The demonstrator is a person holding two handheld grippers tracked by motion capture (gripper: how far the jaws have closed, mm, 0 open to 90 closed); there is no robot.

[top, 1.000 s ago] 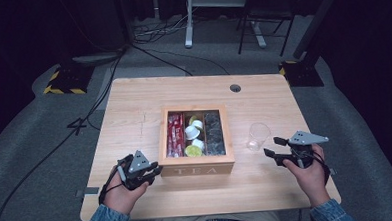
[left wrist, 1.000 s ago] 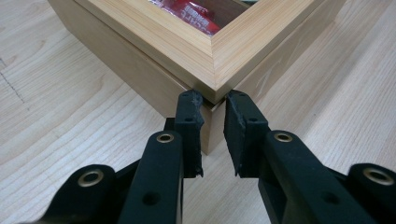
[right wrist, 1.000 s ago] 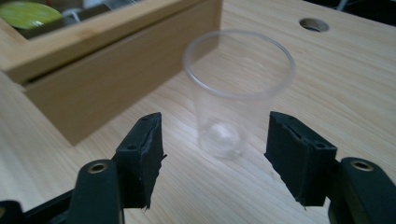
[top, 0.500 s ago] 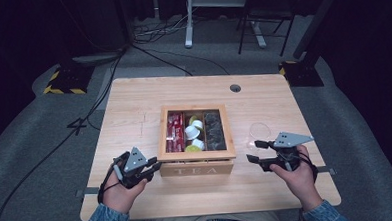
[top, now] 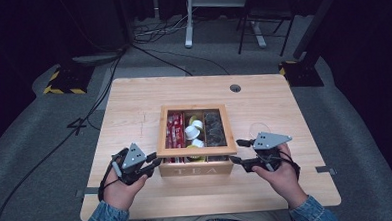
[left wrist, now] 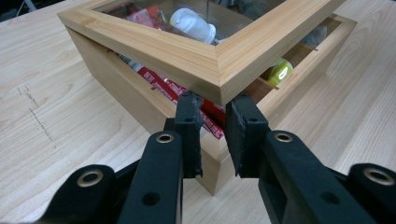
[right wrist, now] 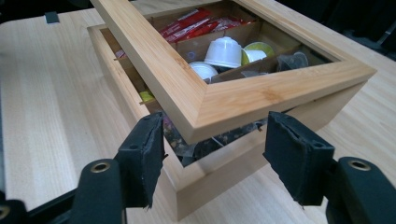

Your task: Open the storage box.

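Pale wood tea box (top: 196, 166) sits at the frame's centre on the table (top: 133, 100), its glass-paned lid (top: 196, 151) propped slightly ajar. The left gripper (top: 154, 164), lower left, is clenched at the lid's front corner, propping it. The right gripper (top: 237, 151), lower right, has just been narrowing; its jaws stand released around the opposite corner.

A light wooden table (top: 133, 100) stands on grey floor (top: 31, 162); far behind, in darkness, a white-legged desk (top: 187, 21), perhaps a black chair (top: 260, 22), and cables (top: 150, 35).
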